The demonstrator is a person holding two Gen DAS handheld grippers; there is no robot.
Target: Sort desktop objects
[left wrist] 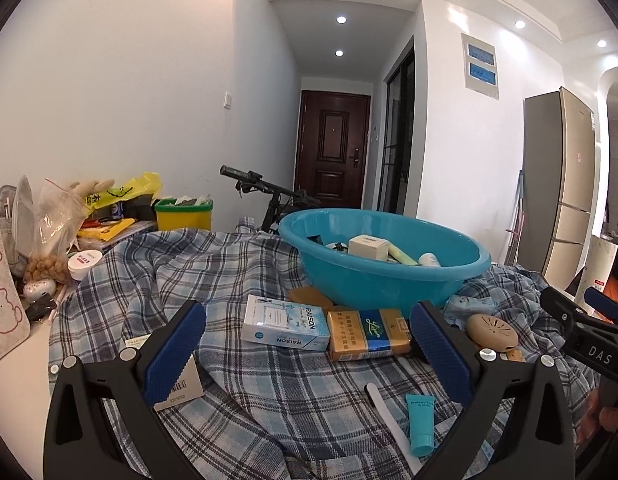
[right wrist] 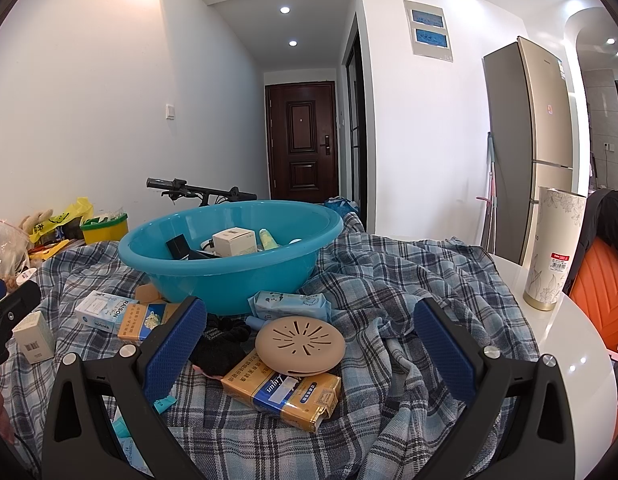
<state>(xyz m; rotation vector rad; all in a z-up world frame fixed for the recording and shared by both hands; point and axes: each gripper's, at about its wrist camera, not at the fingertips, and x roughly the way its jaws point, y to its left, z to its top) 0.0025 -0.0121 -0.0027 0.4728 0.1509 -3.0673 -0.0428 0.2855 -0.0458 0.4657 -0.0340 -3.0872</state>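
- Nearest the left lens, a small teal tube [left wrist: 420, 424] is seen lying on the plaid cloth [left wrist: 269, 392].
- Left gripper [left wrist: 309, 354] is held wide open, nothing gripped; a RAISON box [left wrist: 285, 323] and a yellow pack [left wrist: 367, 334] are framed between its fingers.
- Right gripper [right wrist: 309, 352] is spread open and empty too, with a tan disc [right wrist: 300, 340] resting on another yellow pack [right wrist: 283, 394].
- Behind it all, the blue basin [right wrist: 229, 264] is already loaded with a white box [right wrist: 233, 241].

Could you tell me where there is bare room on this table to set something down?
Free: plaid cloth right of the blue basin, and the white tabletop by the tall cup. Crowded: in front of the basin, around the beige disc.
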